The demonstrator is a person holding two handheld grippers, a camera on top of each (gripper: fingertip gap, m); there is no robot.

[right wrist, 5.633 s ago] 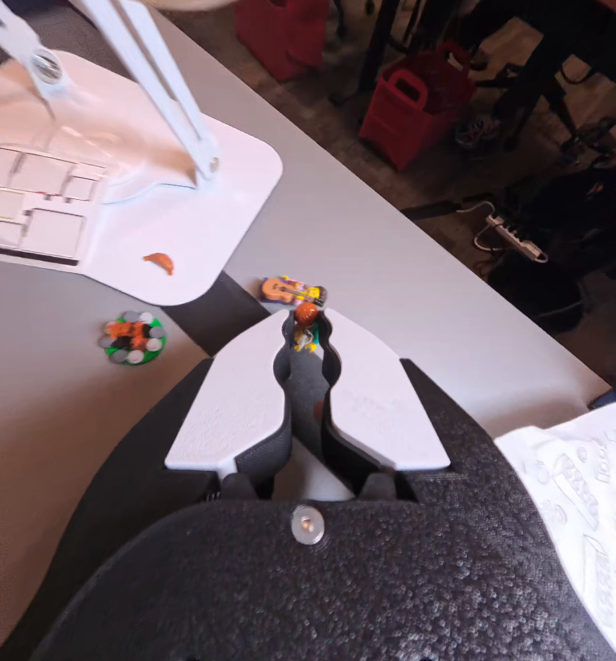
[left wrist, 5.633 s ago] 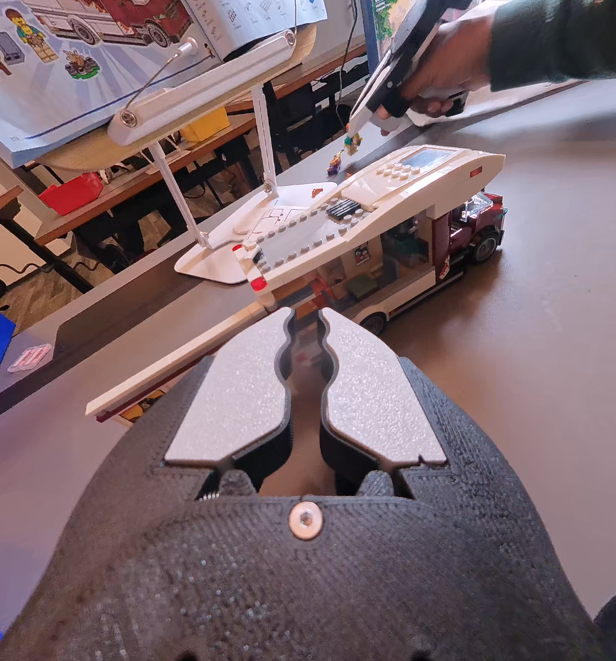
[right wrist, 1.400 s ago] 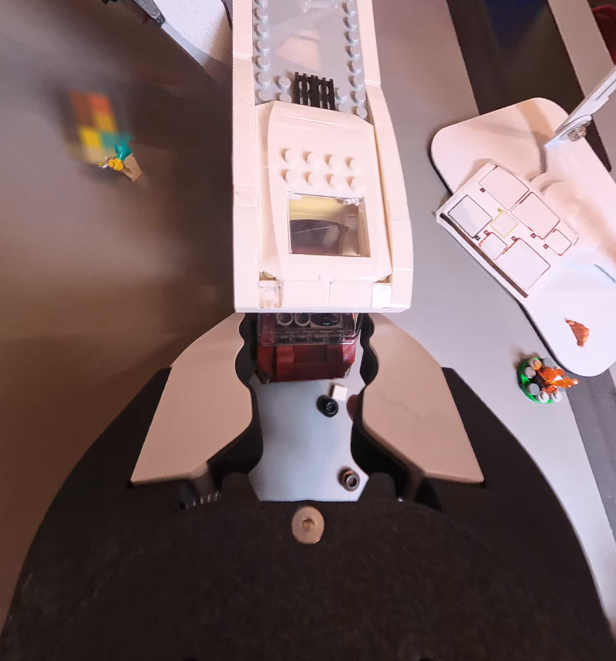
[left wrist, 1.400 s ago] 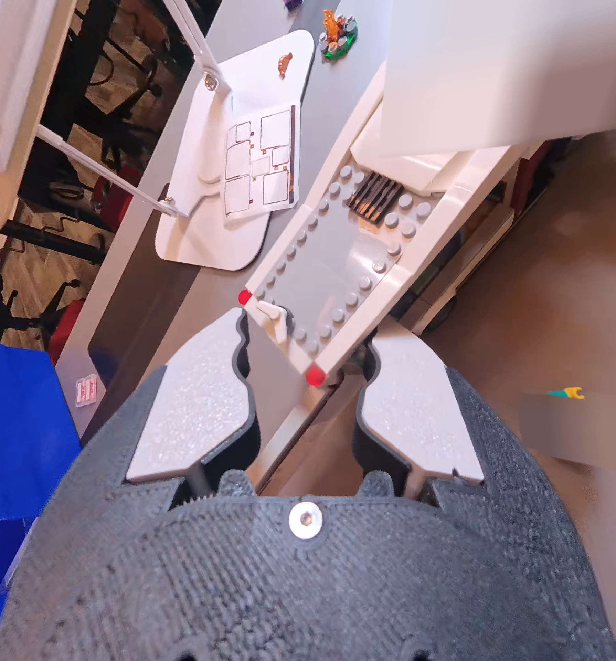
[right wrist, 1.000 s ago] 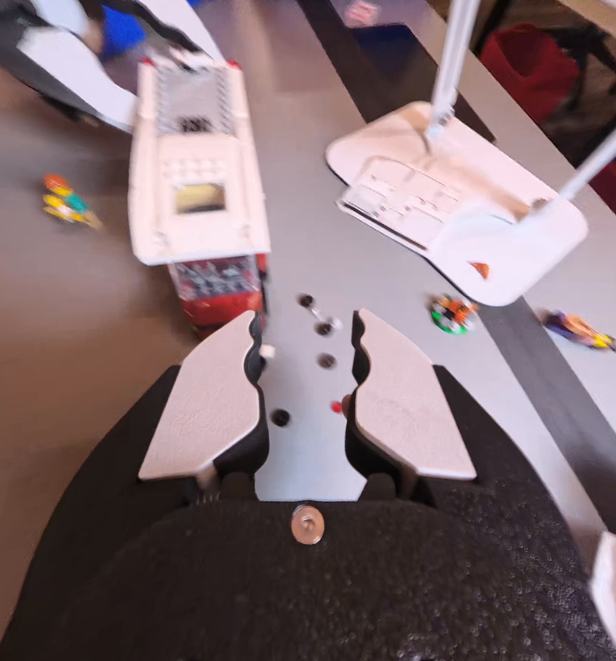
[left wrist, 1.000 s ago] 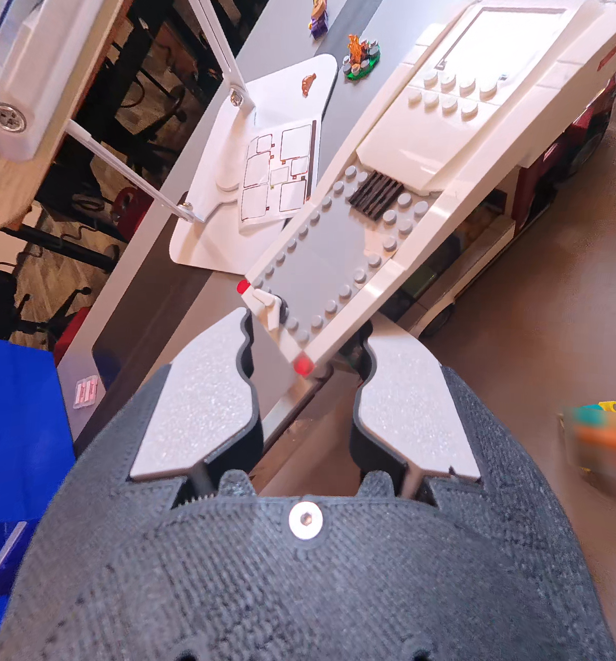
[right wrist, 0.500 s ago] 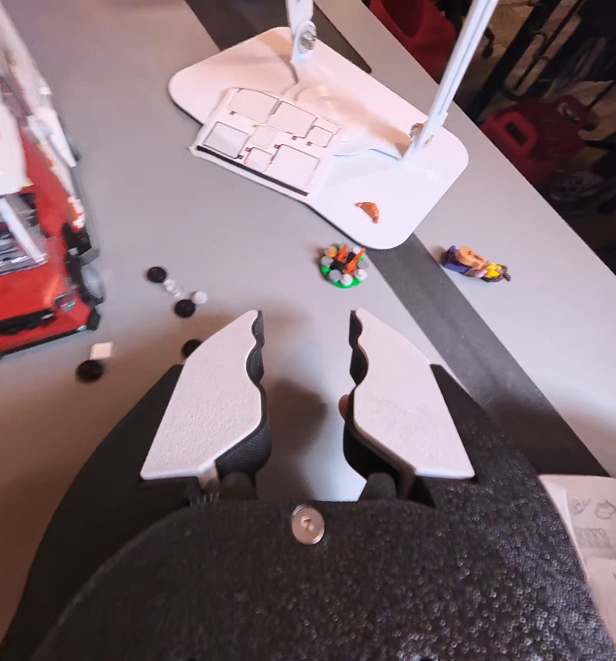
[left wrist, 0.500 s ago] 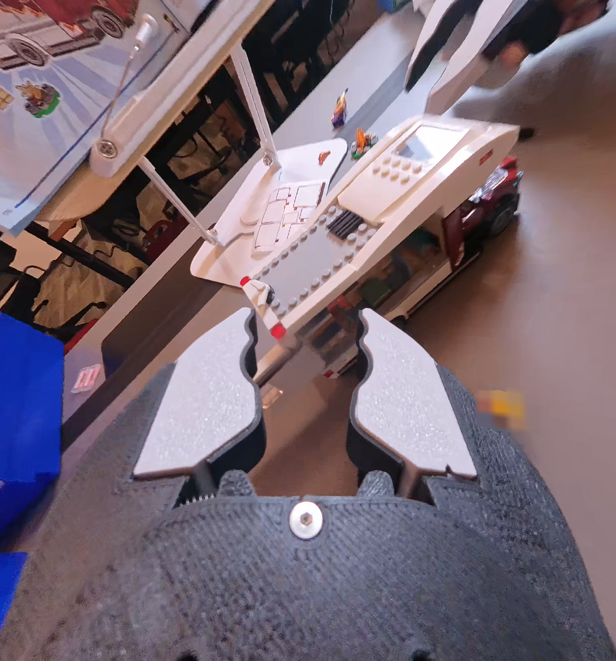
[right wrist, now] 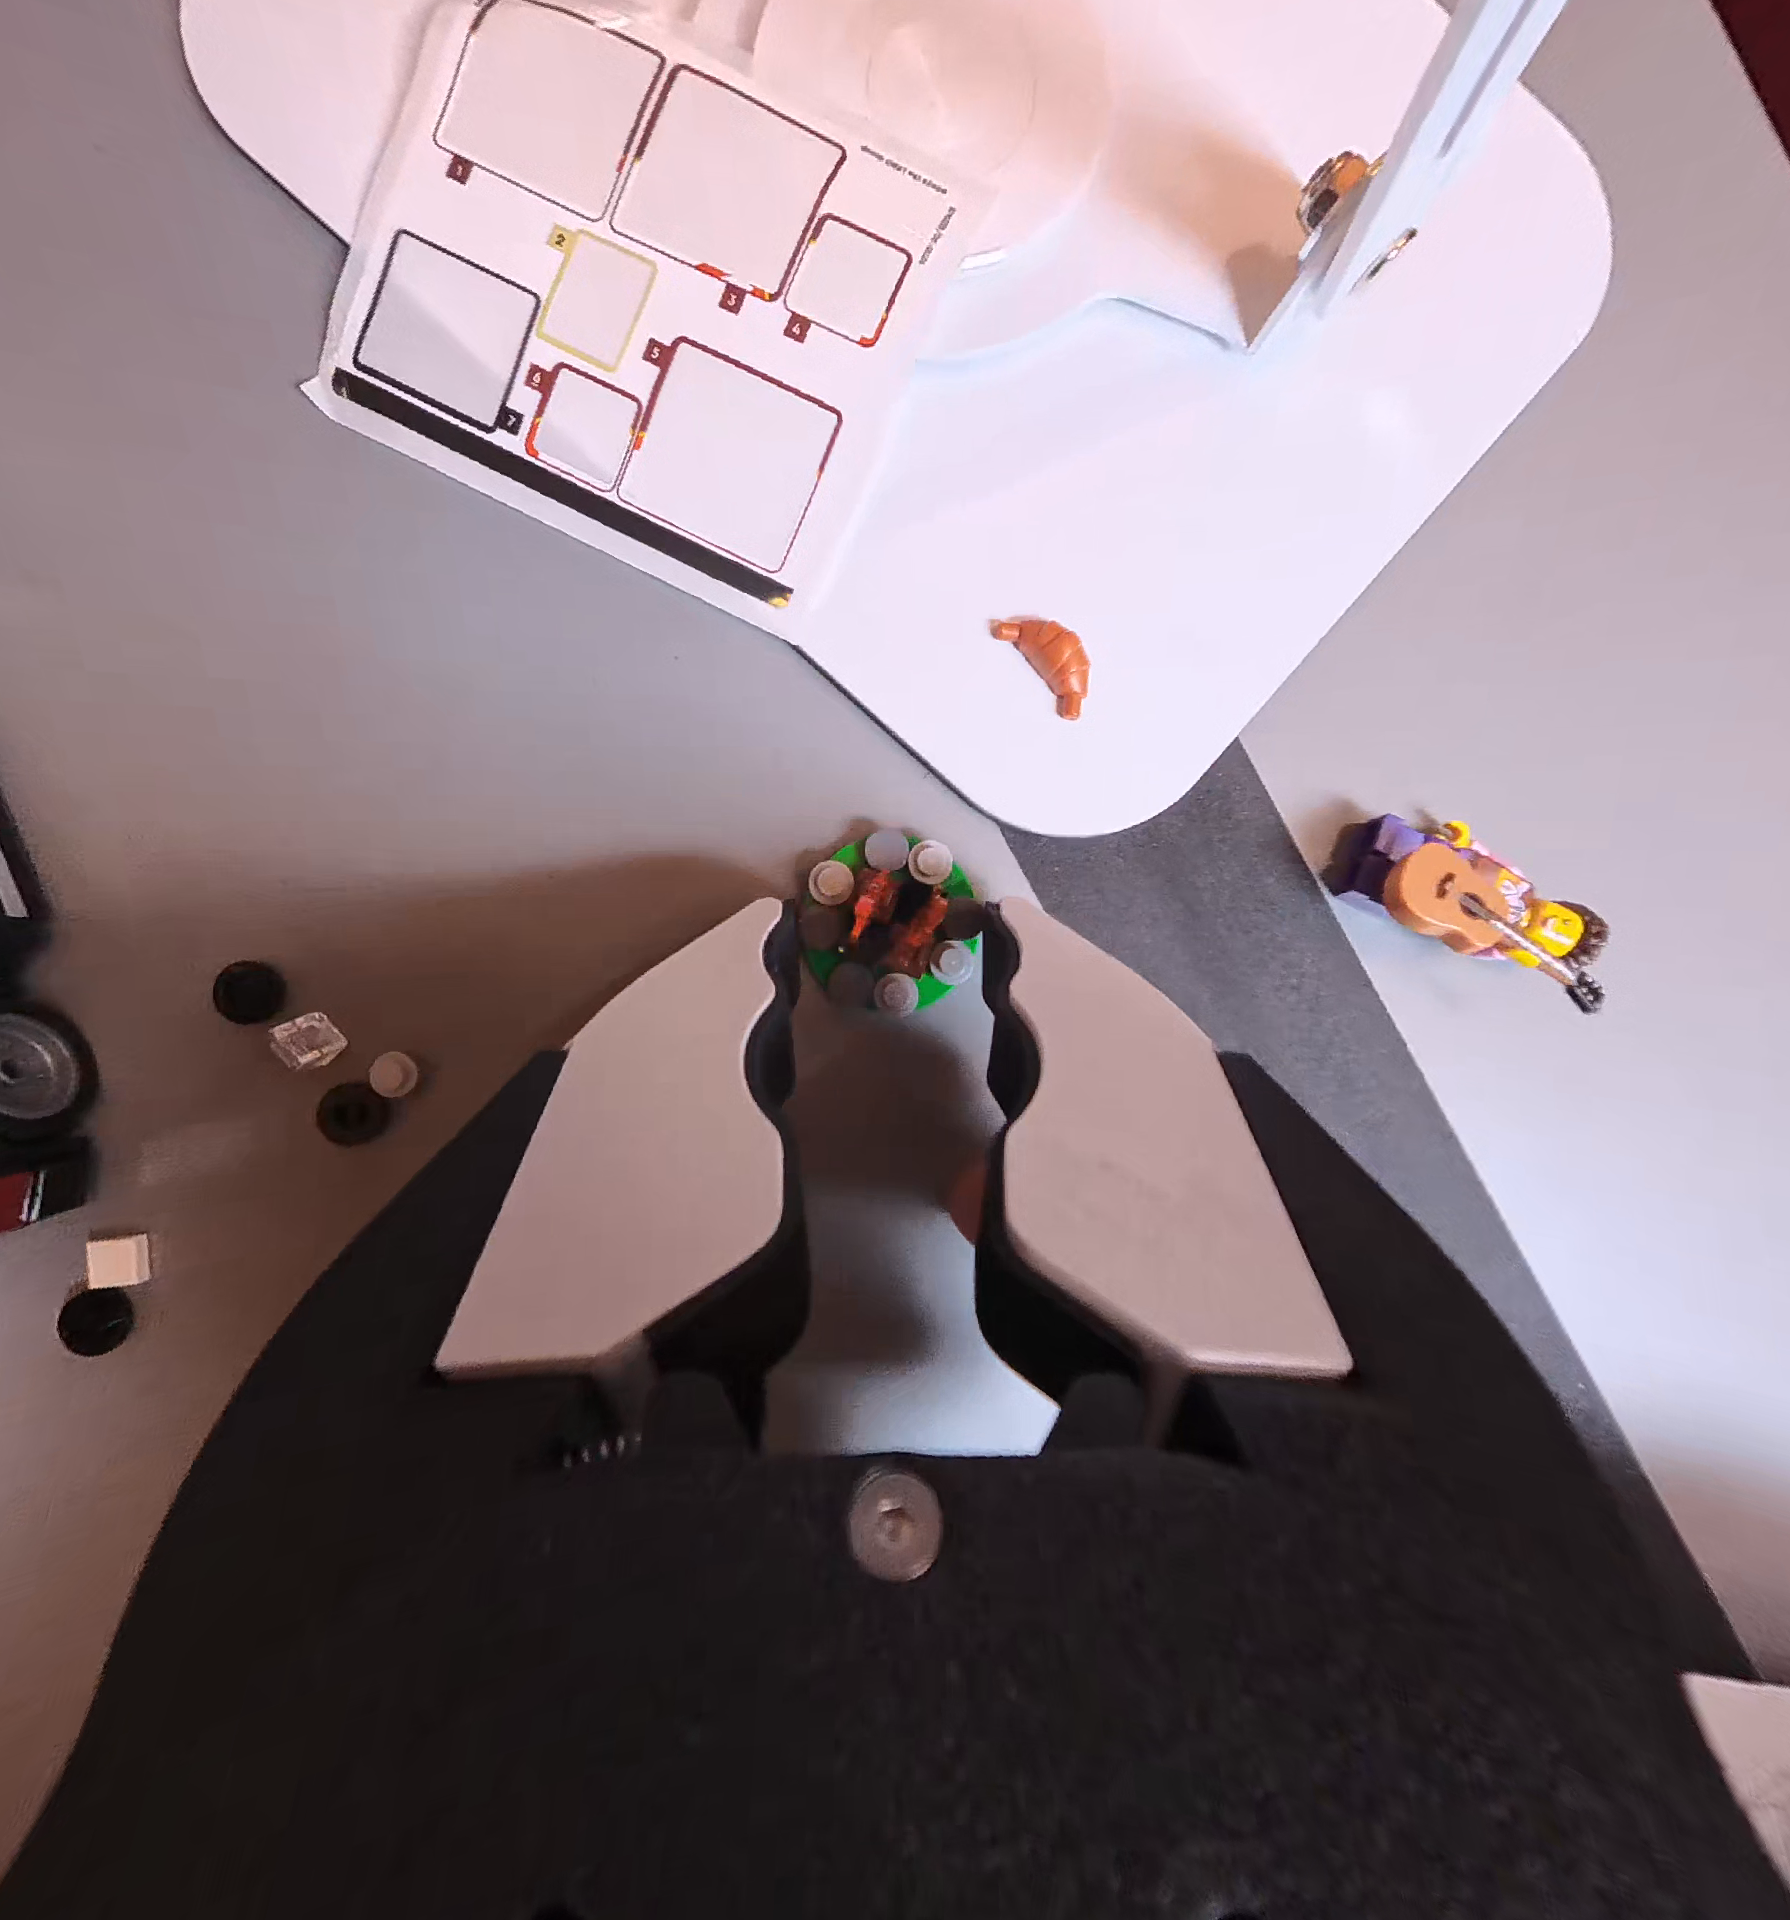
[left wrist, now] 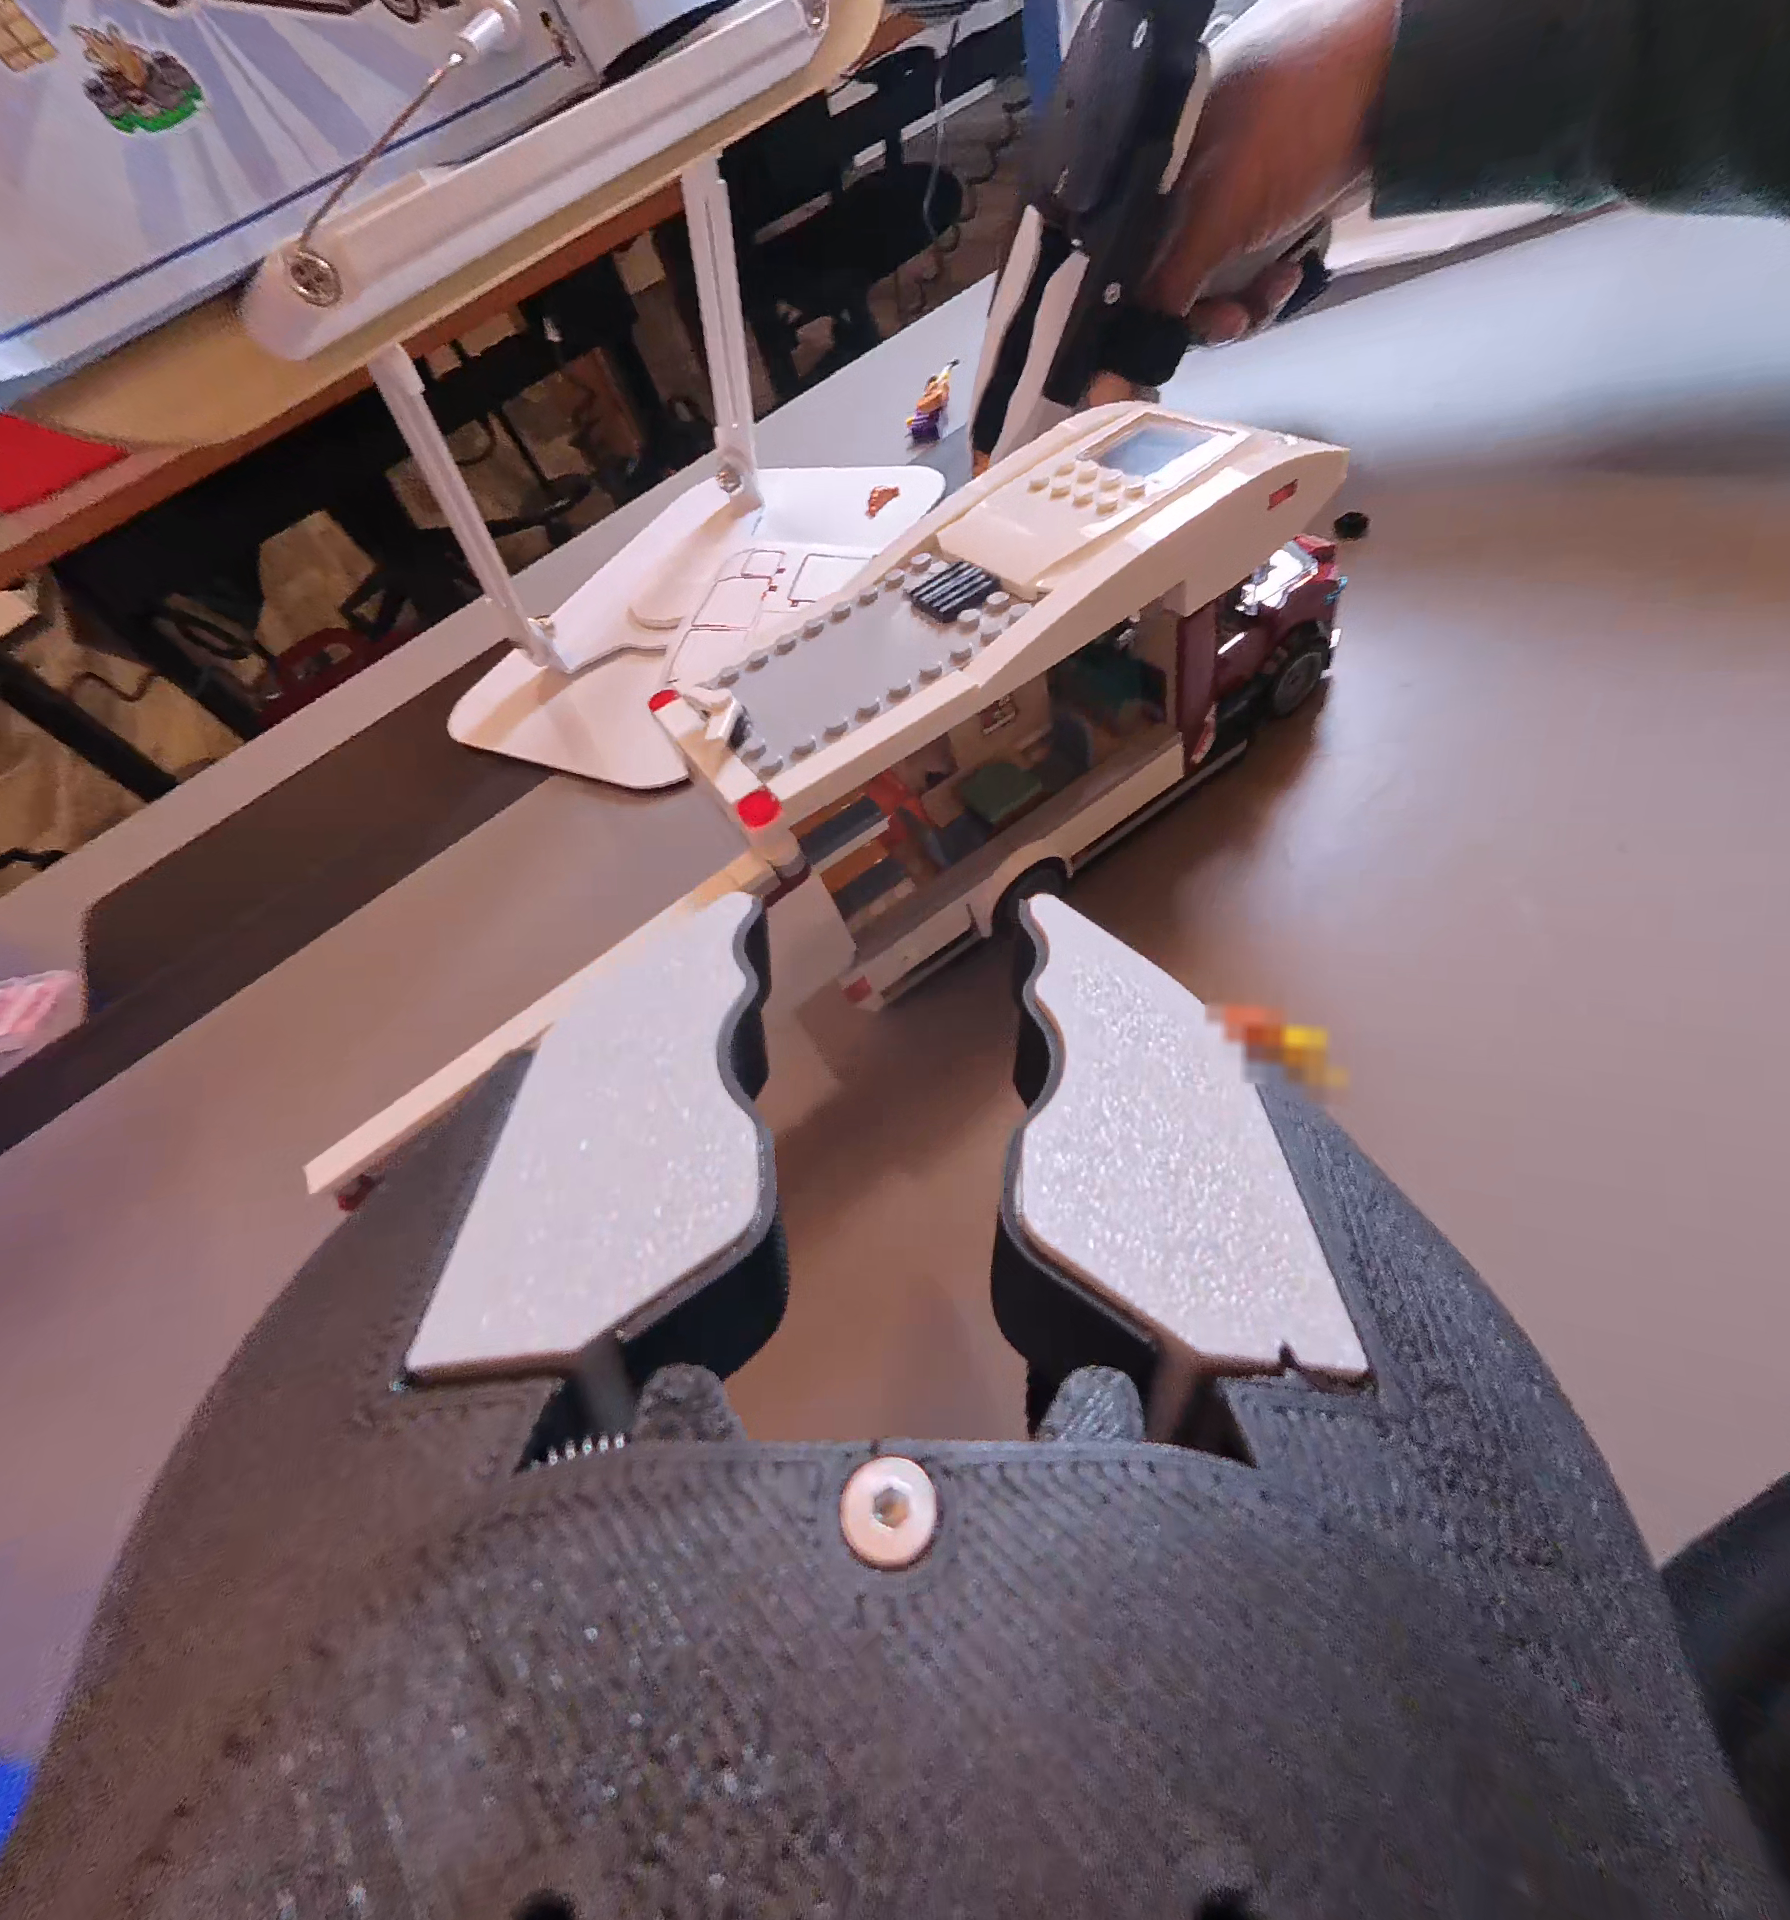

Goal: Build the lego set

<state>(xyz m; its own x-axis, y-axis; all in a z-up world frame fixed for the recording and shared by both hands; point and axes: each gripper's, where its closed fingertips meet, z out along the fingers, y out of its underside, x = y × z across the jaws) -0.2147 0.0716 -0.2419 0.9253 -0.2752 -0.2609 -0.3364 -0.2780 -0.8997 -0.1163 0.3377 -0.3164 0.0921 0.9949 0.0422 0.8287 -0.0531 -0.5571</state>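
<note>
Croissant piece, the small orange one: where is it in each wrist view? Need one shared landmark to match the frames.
Left wrist view: the croissant piece is far off, upper middle, on the far end of the white stand base, just left of the toy camper's roof.
Right wrist view: the croissant piece is above centre, on the stand base near its rounded corner.
Shared landmark: the white stand base and its sheet of outlined squares.

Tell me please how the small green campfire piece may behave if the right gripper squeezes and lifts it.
The campfire is a flat round green plate, so probably stiff and light. Its round edge may slip or turn between the fingertips, which flank it closely. The grey studs and orange flames standing on top could perhaps pop off under pressure.
</note>
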